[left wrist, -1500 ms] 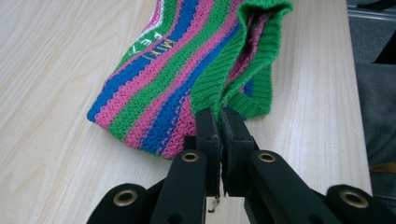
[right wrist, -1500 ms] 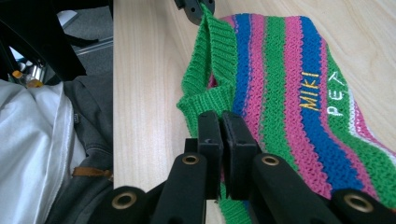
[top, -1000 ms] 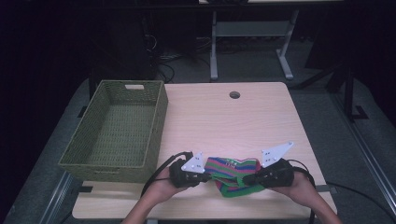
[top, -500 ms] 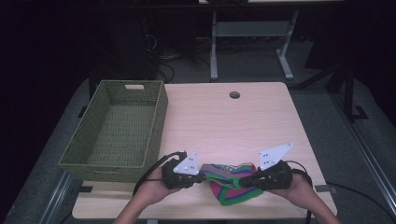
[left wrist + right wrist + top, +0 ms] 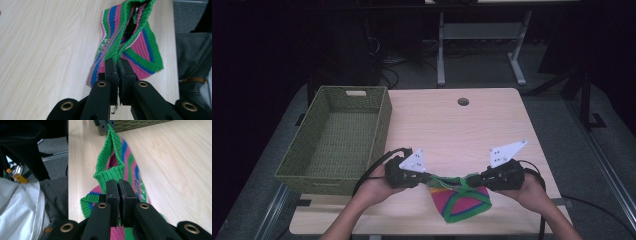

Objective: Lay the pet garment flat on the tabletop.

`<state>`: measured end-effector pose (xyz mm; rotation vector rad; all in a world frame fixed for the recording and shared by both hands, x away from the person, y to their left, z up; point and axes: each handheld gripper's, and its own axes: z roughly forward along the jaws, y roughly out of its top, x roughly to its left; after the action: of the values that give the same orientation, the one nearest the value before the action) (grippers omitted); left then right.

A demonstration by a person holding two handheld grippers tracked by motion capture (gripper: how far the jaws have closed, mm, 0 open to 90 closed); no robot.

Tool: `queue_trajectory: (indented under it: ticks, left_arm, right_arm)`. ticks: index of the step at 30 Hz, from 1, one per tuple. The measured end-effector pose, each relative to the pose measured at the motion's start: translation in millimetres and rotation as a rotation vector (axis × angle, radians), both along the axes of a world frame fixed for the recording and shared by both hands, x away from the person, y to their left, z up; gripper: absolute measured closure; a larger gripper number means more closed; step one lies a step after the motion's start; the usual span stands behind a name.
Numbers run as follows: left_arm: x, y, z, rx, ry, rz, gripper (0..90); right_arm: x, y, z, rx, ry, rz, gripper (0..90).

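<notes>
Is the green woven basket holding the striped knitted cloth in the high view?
No, the basket holds no cloth; the striped cloth hangs between the two grippers over the table's near edge.

High view: fixed above the near edge, facing forward and down, taking in the whole table and green basket. Each gripper view sits close behind its own black jaws, skimming low along the tabletop. All three share the striped knit cloth.
</notes>
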<state>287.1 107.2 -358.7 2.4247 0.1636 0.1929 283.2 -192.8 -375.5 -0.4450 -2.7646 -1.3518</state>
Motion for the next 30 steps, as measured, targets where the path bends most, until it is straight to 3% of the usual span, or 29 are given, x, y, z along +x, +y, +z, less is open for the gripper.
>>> queue_trajectory:
  ticks: [14, 30]
  left_arm:
    - [32.3, -12.0, 3.1, -0.003, 0.011, 0.042, 87.0]
    - [55.7, -17.7, -1.3, -0.004, 0.040, 0.085, 86.6]
  right_arm:
    - [29.1, -9.6, 9.2, -0.013, -0.001, -0.085, 86.8]
    - [52.3, -12.2, 6.7, -0.034, 0.010, -0.121, 86.5]
